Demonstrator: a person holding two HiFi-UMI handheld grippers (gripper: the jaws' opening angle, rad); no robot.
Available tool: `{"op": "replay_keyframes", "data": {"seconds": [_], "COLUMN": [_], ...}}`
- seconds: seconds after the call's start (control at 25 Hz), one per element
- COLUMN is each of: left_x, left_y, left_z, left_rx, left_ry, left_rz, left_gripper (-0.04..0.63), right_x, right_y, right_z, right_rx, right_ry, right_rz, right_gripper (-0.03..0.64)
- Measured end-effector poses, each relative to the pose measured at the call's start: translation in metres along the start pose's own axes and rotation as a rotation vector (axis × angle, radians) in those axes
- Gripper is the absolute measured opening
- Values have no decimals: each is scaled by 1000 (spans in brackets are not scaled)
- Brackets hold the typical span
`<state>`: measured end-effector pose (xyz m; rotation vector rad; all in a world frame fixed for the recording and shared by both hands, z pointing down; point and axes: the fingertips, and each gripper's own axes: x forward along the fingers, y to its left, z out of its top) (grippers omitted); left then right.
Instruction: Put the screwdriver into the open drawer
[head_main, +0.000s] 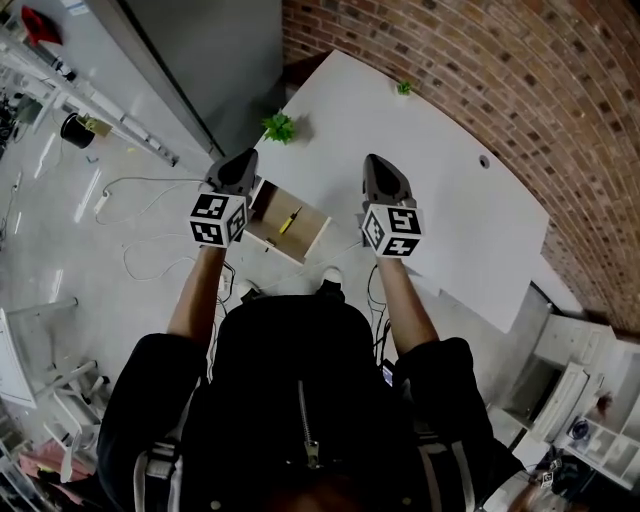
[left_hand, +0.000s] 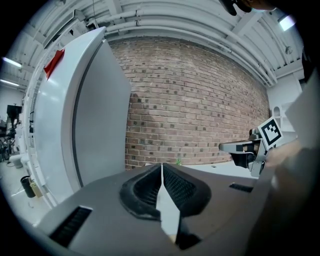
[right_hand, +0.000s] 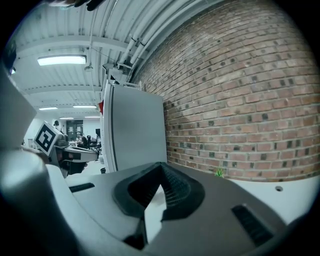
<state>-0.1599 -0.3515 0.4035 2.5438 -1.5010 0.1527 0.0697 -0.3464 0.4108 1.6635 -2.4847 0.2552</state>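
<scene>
I think the task looks finished, so it is best to hold the left hand-held gripper (head_main: 243, 158) and the right hand-held gripper (head_main: 376, 160), both clenched on nothing, clear of the one open pale wooden drawer (head_main: 318, 232). One yellow-handled screwdriver (head_main: 290, 221) lies inside it, at 3 o'clock from the left hand-held gripper.

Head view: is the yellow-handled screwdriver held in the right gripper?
No, the yellow-handled screwdriver lies inside the open light wooden drawer, apart from the right gripper, whose jaws are together on nothing.
</scene>
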Motion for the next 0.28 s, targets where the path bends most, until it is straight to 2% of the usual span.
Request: {"op": "replay_keyframes", "data": {"seconds": [0.28], "left_x": [0], "left_y": [2], "left_z": [-6], "left_rx": [-6], "left_ry": [10], "left_rz": [0], "left_gripper": [31], "right_x": [5], "right_y": [9], "right_z": [-4], "right_rx": [3], "right_ry": [6], "right_rz": [17], "right_gripper": [8]}}
